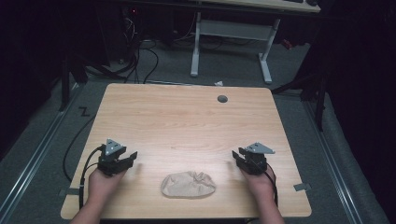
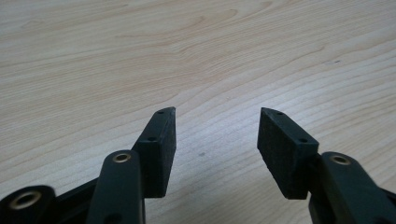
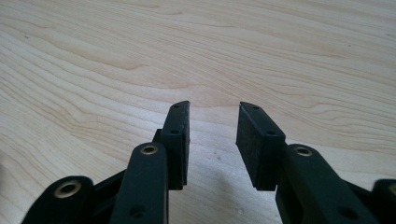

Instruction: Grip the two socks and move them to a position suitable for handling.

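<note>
A crumpled beige cloth (image 1: 188, 185) lies on the wooden table (image 1: 187, 121) near its front edge, between my two hands. My left gripper (image 1: 132, 157) rests on the table to the left of the cloth, apart from it. Seen from its own camera, the left gripper (image 2: 216, 126) is open above bare wood with nothing between the jaws. My right gripper (image 1: 237, 155) sits to the right of the cloth, also apart from it. The right gripper (image 3: 214, 116) has a narrower gap, open and holding nothing.
A grey round cable port (image 1: 222, 99) sits near the table's far edge. Beyond the table stands a white desk frame (image 1: 231, 44) on grey carpet, with cables (image 1: 140, 56) on the floor. Metal rails (image 1: 35, 154) run along both sides.
</note>
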`<state>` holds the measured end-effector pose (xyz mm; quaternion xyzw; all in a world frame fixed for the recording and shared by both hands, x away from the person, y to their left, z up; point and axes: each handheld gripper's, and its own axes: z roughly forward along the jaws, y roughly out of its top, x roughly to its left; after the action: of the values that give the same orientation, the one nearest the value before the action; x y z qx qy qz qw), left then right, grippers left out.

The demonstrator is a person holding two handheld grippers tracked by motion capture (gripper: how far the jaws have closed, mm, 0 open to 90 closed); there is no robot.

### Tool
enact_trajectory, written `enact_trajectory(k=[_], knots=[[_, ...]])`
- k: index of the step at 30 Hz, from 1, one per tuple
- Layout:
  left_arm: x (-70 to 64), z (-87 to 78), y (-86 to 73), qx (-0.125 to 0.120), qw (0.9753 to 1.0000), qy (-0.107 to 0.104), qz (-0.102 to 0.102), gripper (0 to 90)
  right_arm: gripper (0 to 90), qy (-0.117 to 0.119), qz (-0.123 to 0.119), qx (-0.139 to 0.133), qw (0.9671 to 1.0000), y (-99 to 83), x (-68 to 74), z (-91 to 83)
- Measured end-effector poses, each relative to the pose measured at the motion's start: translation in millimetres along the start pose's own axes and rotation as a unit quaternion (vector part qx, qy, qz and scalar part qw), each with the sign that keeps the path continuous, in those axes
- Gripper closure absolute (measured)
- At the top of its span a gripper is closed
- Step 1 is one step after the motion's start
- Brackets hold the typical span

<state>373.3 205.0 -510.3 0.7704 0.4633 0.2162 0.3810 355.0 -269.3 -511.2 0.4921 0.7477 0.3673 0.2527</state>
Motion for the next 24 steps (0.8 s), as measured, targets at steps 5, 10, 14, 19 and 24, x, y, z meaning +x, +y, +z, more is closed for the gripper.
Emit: enact_trajectory(k=[5,10,14,19,24], knots=[[-7.3,0.6,1.1,0.002,0.9999,-0.004,0.014,47.8,64.7,-0.004,0.005,-0.003,1.0,-1.8,-3.4,-3.9],[-10.6,4.4,2.3,0.002,0.9998,-0.009,0.019,48.0,64.5,-0.008,0.003,-0.001,1.0,-4.1,-5.3,-6.2],[-14.4,6.1,2.9,0.002,0.9997,-0.01,0.024,48.0,64.5,-0.009,0.001,-0.001,1.0,-5.5,-3.6,-9.1],[-17.1,4.2,4.0,-0.001,0.9995,-0.014,0.027,48.3,63.5,-0.005,-0.011,0.001,0.9999,-7.2,1.0,-11.7],[-18.5,4.1,4.7,-0.003,0.9995,-0.016,0.028,48.3,61.6,0.003,-0.02,-0.003,0.9998,-8.7,9.7,-21.5]])
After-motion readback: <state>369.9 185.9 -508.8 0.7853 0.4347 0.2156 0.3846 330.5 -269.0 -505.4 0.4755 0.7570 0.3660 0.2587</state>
